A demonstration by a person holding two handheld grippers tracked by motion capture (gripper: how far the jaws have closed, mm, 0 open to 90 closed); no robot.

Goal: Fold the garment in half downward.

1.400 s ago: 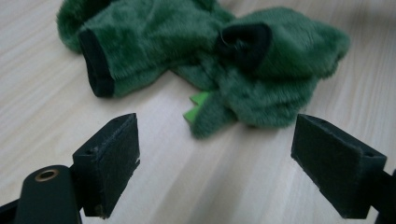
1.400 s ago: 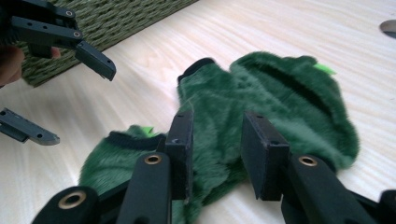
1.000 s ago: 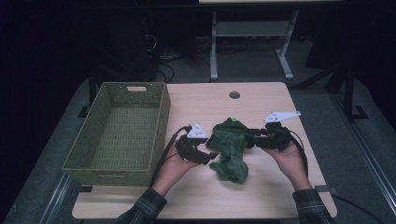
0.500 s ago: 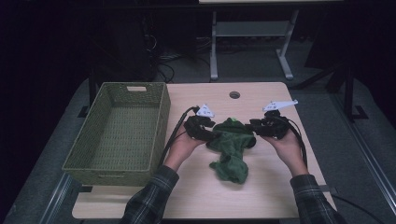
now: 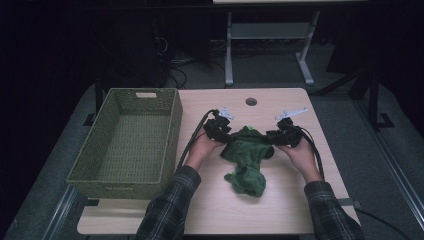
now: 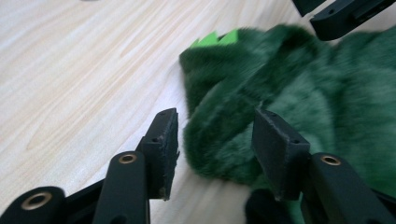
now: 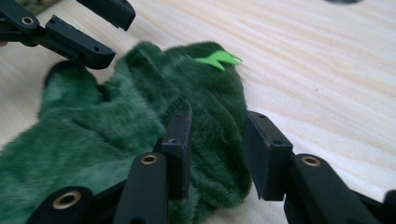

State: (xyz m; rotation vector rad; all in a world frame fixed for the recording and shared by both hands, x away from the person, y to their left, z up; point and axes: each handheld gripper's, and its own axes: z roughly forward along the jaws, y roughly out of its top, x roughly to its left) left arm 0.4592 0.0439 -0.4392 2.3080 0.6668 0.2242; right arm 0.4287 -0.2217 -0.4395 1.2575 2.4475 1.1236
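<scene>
**Two grippers at either end of a green plush cloth**

From the high view, the left gripper [image 5: 223, 136] and right gripper [image 5: 272, 137] sit at opposite upper corners of a furry green cloth [image 5: 246, 160] on the wooden table [image 5: 210, 210]. The cloth hangs down between the two toward the person, bunched into a lump at its near end. A woven basket [image 5: 127, 141] stands well apart on the far side of the left gripper, just beside the person's left forearm. This view is too small to show how the jaws stand.

The left gripper view gives that detail. The left gripper [image 6: 215, 140] has its jaws spread, with a fold of the cloth [image 6: 289, 102] lying between them; the jaws have just been closing, yet a gap shows between the left pad and the fur. Beyond the fold a bright green felt spike [image 6: 215, 39] pokes from the cloth's edge, and the other gripper's jaws reach in at the top corner.

The right gripper view shows the right gripper [image 7: 217, 154] with its jaws also spread, straddling the cloth's [image 7: 116, 135] edge: one pad rests against the fur, the other stands clear over bare table. The felt spike [image 7: 217, 59] lies ahead of it, and the left gripper's jaws [image 7: 79, 39] touch the cloth's far corner.
</scene>
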